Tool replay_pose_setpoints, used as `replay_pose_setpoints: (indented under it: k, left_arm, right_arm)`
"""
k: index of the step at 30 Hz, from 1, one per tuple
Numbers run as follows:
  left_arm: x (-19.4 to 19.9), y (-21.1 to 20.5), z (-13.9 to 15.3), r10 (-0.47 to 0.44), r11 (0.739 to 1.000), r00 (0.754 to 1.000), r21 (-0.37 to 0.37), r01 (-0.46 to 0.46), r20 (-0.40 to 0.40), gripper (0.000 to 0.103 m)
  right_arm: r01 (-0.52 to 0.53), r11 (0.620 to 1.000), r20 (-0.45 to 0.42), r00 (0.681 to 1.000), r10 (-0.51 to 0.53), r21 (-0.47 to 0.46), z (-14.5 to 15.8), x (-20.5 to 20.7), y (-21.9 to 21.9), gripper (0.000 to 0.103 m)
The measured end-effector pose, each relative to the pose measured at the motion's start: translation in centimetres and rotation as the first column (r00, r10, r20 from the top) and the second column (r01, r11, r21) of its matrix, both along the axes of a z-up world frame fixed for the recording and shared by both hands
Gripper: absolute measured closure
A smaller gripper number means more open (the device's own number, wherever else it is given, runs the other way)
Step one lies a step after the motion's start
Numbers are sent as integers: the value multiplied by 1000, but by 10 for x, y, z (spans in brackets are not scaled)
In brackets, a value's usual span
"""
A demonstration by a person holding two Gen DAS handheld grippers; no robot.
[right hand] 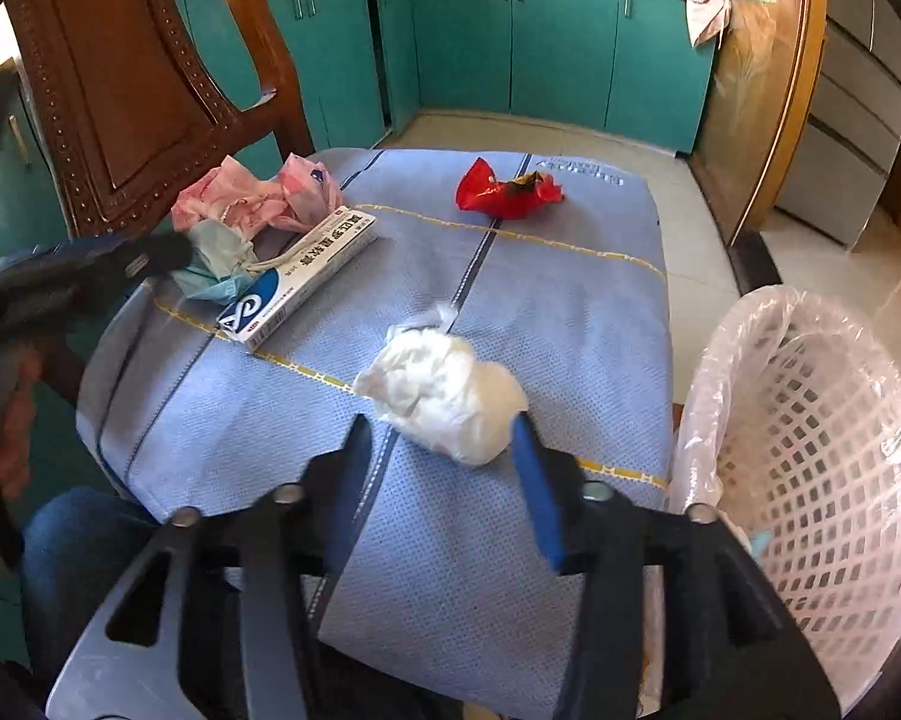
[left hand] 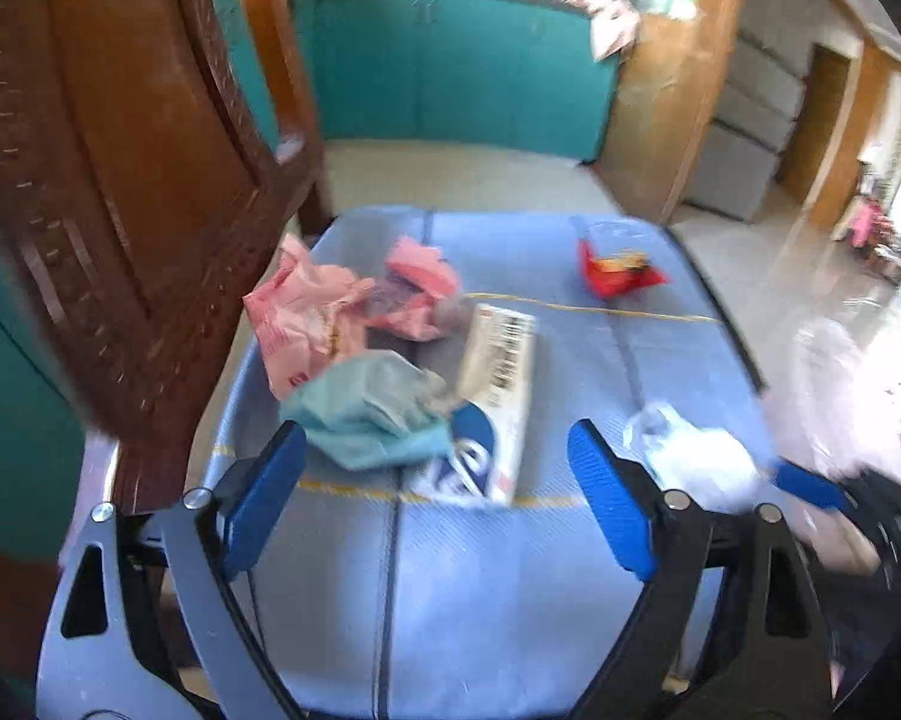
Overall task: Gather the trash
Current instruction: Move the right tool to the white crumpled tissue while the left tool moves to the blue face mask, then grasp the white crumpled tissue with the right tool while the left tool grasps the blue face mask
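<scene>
Trash lies on a blue cloth-covered table (right hand: 510,312). A white crumpled wad (right hand: 444,396) sits just ahead of my right gripper (right hand: 444,438), which is open with the wad at its fingertips. My left gripper (left hand: 438,450) is open, its fingers around the near end of a white and blue box (left hand: 498,396) and a teal crumpled wrapper (left hand: 372,414). Pink wrappers (left hand: 312,312) lie behind them. A red wrapper (right hand: 504,189) lies at the far side. The white wad also shows in the left wrist view (left hand: 690,450).
A white mesh bin with a plastic liner (right hand: 810,438) stands at the table's right edge. A brown wooden chair (right hand: 126,90) stands at the left. Teal cabinets (right hand: 510,42) line the back wall.
</scene>
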State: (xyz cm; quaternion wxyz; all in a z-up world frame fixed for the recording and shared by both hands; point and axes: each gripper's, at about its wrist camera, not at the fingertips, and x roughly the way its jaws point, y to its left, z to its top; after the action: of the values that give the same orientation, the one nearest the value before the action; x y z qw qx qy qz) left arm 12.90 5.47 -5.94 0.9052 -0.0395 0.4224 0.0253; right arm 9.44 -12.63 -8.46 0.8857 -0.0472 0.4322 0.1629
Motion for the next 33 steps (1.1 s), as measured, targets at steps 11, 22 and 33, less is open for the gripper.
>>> replay_pose_setpoints:
  k: [11, 22, 33]
  left_arm:
    - [61, 14, -32, 151, 989, 979, 15, -150, -136, 40]
    - [-13, -7, 13, -68, 998, 993, -4, 69, 101, 93]
    - [-15, 4, 7, -49, 998, 998, -33, 50, 31, 28]
  right_arm:
    - [22, 997, 15, 1000, -23, 67, -4, 8, -13, 43]
    - [53, 995, 21, 998, -55, 84, -2, 12, -26, 43]
    - [4, 1000, 28, 1000, -5, 6, -13, 27, 4, 26]
